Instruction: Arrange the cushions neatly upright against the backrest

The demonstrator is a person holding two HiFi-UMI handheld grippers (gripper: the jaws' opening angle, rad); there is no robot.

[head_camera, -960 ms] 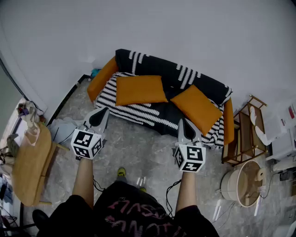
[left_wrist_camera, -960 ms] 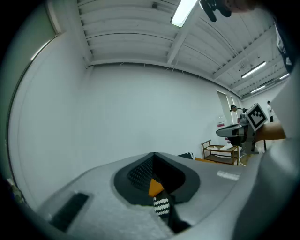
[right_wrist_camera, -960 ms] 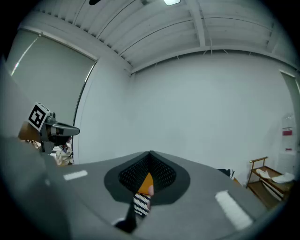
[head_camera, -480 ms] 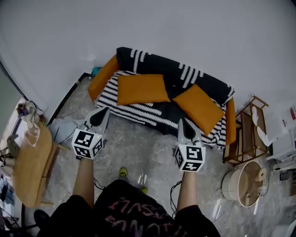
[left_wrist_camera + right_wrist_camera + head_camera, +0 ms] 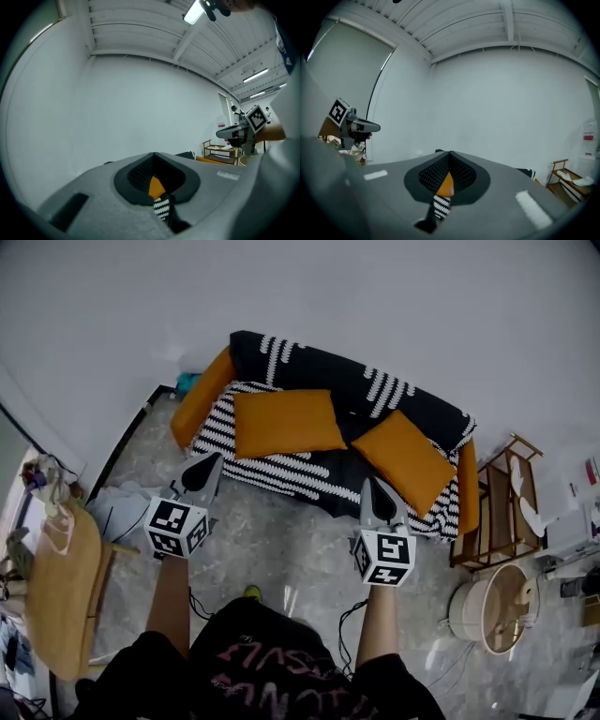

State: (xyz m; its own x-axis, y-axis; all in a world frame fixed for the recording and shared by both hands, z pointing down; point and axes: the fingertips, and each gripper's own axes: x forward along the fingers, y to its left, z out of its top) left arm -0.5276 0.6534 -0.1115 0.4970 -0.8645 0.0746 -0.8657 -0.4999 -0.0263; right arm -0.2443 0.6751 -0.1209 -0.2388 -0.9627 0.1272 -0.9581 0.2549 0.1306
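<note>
A small sofa (image 5: pixel 281 470) with orange arms and a black-and-white striped throw stands against the wall. Two orange cushions lie flat on its seat: the left cushion (image 5: pixel 286 423) squarely placed, the right cushion (image 5: pixel 407 461) turned at an angle. My left gripper (image 5: pixel 208 465) hovers above the floor before the sofa's left front, shut and holding nothing. My right gripper (image 5: pixel 376 493) hangs before the sofa's right front, below the angled cushion, also shut and holding nothing. In the left gripper view the shut jaws (image 5: pixel 154 161) show a sliver of sofa between them; the right gripper (image 5: pixel 449 159) looks the same.
A wooden side rack (image 5: pixel 497 507) stands right of the sofa, with a round wooden drum-like tub (image 5: pixel 492 610) in front of it. A round wooden table (image 5: pixel 58 582) with clutter sits at the left. A pale bag (image 5: pixel 122 507) lies on the marble floor near the left gripper.
The view has shifted slightly; the sofa sits a little nearer and lower left in the picture. Both grippers keep their places and stay shut. The cushions have not moved.
</note>
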